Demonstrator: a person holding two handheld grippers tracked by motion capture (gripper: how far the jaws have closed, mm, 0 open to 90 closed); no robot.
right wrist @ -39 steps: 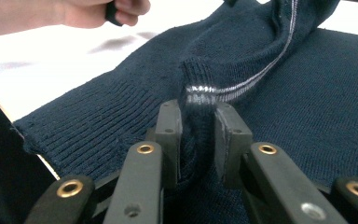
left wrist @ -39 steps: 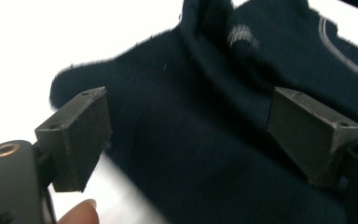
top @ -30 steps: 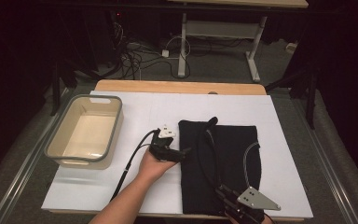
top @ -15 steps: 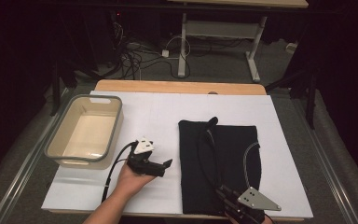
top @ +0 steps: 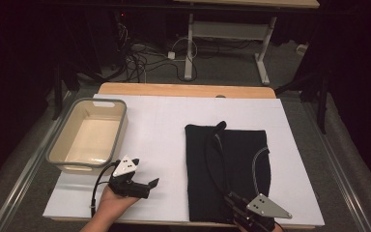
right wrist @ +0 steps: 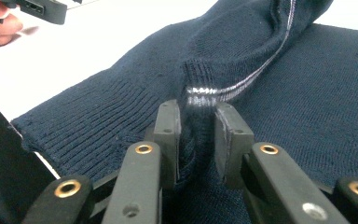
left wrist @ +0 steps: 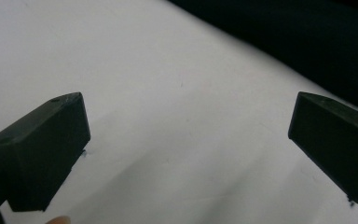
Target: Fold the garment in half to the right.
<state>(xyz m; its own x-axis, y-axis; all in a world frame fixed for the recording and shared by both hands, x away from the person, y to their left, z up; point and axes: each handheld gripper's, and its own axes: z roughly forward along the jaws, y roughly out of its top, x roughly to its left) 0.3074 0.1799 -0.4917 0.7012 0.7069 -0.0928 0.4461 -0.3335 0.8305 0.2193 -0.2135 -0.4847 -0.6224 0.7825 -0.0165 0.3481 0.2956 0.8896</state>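
Dark knit sweater (top: 227, 174) is laid folded on the white board (top: 164, 121), right of the tub (top: 88, 137); long axis runs near-to-far, ribbed hem at near edge. A fold w/ pale stripe is pinched in R gripper (right wrist: 196, 135), jaws narrow. L gripper (top: 147, 186) is seen btwn tub and sweater, jaws wide, nothing held. No readable writing.

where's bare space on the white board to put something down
The widest free patch runs between the beige plastic tub and the folded dark knit garment, up to the white board's far edge. Narrow strips lie right of the garment and beyond it. The near edge is crowded: open left gripper and right gripper pinching the garment.
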